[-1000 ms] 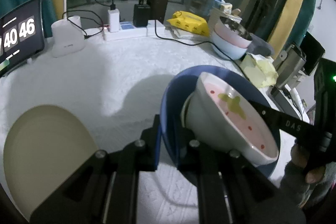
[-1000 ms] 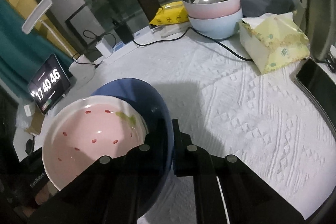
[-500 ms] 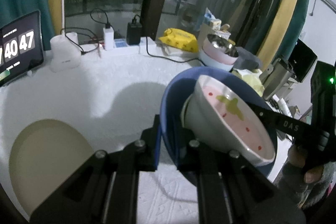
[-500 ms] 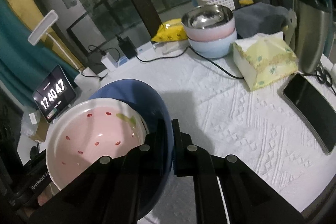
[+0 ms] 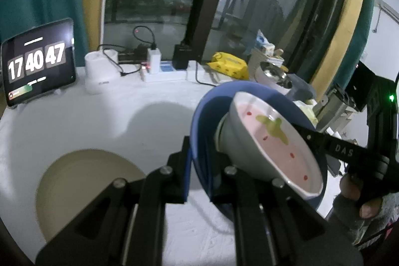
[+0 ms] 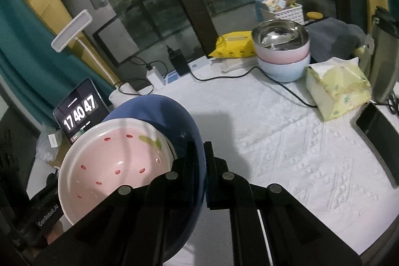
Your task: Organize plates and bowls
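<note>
A blue bowl [image 5: 207, 114] hangs tilted above the white table, with a pink strawberry-pattern bowl [image 5: 274, 146] nested inside it. My left gripper [image 5: 197, 161] is shut on the blue bowl's near rim. From the opposite side, my right gripper [image 6: 199, 148] is shut on the rim of the same blue bowl [image 6: 154, 111], and the pink bowl [image 6: 112, 161] lies to its left. A cream plate [image 5: 84, 188] rests flat on the cloth at lower left. A steel bowl sits in stacked pink and light-blue bowls [image 6: 281, 54] at the table's far side.
A tablet clock [image 6: 79, 114], a lamp base [image 5: 99, 74] and a power strip with cables [image 5: 164, 74] line the window edge. A yellow packet [image 6: 234, 44], a tissue pack [image 6: 339, 89], a phone [image 6: 376, 126] and a metal flask [image 6: 384, 61] stand at the right.
Both grippers have risen with the nested bowls held between them; the table and the cream plate now sit lower and farther off in both views.
</note>
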`<state>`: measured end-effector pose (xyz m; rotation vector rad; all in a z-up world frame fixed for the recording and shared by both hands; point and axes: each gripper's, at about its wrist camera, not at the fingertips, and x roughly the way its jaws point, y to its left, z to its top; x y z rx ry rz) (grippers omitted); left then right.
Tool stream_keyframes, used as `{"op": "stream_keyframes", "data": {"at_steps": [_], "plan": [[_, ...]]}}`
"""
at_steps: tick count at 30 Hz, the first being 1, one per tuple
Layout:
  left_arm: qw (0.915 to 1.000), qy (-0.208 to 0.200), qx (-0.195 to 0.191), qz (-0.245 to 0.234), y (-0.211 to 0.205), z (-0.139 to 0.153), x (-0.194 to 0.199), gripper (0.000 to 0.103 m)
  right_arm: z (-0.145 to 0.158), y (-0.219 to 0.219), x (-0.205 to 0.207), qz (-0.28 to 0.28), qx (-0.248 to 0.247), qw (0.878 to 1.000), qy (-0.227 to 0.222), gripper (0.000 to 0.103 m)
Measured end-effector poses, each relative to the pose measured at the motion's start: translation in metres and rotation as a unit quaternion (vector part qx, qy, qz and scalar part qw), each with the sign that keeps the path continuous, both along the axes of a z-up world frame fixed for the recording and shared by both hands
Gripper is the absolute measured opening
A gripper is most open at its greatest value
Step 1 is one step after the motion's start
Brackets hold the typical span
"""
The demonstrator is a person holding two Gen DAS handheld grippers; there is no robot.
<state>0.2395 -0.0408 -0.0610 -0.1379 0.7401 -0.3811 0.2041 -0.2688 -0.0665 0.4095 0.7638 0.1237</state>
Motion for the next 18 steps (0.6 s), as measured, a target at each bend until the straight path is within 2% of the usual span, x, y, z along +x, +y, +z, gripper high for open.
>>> {"op": "stream_keyframes", "data": {"at_steps": [18], "plan": [[0.9971,0.007,-0.010,0.075,0.100,-0.005,-0.008,0.008,0.000,0.099,0.028,0.073,-0.002,0.997,0.013,0.007]]}}
